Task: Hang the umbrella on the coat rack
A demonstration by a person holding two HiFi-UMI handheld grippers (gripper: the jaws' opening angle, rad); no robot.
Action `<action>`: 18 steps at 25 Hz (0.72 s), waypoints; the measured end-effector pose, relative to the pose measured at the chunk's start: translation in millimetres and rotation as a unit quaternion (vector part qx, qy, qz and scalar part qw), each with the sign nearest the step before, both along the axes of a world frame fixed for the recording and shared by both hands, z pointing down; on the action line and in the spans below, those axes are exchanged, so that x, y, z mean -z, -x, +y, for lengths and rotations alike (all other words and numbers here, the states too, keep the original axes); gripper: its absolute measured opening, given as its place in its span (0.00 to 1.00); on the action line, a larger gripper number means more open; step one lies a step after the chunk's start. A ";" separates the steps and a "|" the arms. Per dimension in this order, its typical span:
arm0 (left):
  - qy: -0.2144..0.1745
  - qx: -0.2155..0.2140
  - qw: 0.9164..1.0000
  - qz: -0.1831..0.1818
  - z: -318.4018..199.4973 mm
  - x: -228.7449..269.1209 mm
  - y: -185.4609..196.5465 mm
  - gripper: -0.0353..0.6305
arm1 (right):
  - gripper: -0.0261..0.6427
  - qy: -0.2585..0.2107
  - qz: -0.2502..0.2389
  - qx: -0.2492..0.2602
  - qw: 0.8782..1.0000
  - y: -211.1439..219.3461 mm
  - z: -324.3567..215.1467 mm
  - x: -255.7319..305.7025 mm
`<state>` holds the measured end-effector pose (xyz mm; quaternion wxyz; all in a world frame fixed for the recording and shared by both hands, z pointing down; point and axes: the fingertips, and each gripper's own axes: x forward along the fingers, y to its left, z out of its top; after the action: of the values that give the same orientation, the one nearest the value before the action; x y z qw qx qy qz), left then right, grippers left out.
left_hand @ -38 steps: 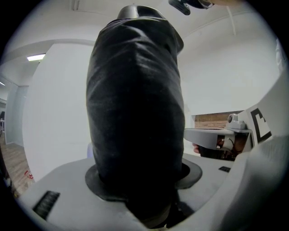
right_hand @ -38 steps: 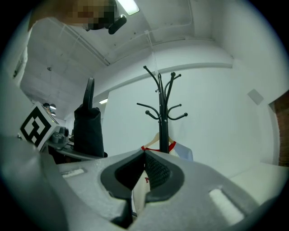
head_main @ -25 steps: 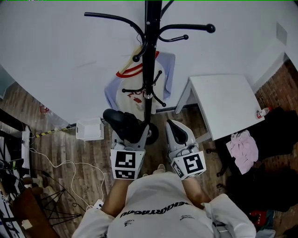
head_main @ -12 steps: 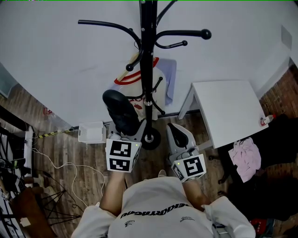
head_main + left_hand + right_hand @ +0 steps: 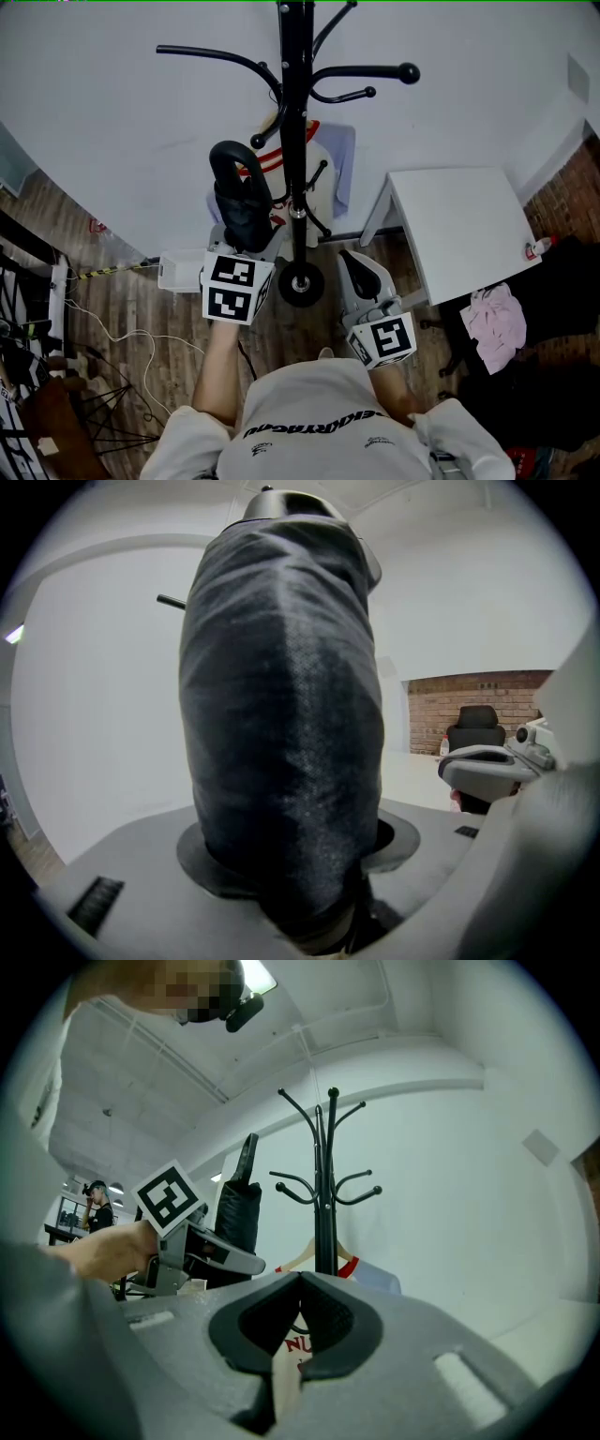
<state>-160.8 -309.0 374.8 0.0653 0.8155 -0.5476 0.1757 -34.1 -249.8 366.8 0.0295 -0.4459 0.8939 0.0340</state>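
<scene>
A black folded umbrella [image 5: 240,202] stands nearly upright in my left gripper [image 5: 246,242], which is shut on its lower part. Its curved handle [image 5: 228,155] points up, just left of the black coat rack [image 5: 296,141]. In the left gripper view the umbrella [image 5: 281,724] fills the space between the jaws. My right gripper [image 5: 359,267] hangs lower, to the right of the rack's pole, with its jaws shut on nothing. The right gripper view shows the umbrella [image 5: 239,1208], the left gripper [image 5: 202,1252] and the rack [image 5: 323,1185] ahead of the right gripper [image 5: 300,1283].
A white and red shirt [image 5: 325,164] hangs on a lower hook of the rack. A white table [image 5: 459,225] stands to the right, a white box [image 5: 180,270] and cables [image 5: 141,347] lie on the wooden floor at left. Pink cloth [image 5: 492,314] lies at right.
My left gripper has carried the umbrella up and away from me, left of the pole, and the umbrella now stands more upright. The right gripper has drawn back a little.
</scene>
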 end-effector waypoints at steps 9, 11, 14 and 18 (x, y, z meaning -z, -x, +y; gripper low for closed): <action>0.027 0.003 0.999 -0.018 -26.4 -11.1 4.5 0.43 | 0.03 -0.004 -0.004 -0.003 1.000 -6.5 -2.2 2.3; 0.033 0.003 0.999 -0.018 -31.3 -12.6 5.8 0.43 | 0.03 -0.003 -0.004 -0.003 1.000 -7.6 -3.7 1.4; 0.044 0.000 0.999 -0.020 -38.2 -15.3 6.0 0.43 | 0.03 -0.001 -0.003 -0.003 1.000 -8.3 -5.2 -0.6; 0.059 -0.006 0.998 -0.013 -45.7 -18.5 5.6 0.43 | 0.03 -0.003 -0.003 -0.002 1.000 -7.3 -6.2 -0.2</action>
<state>-166.3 -354.8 393.3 0.1050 0.8109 -0.5324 0.2190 -26.8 -256.0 367.0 0.0338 -0.4478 0.8928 0.0350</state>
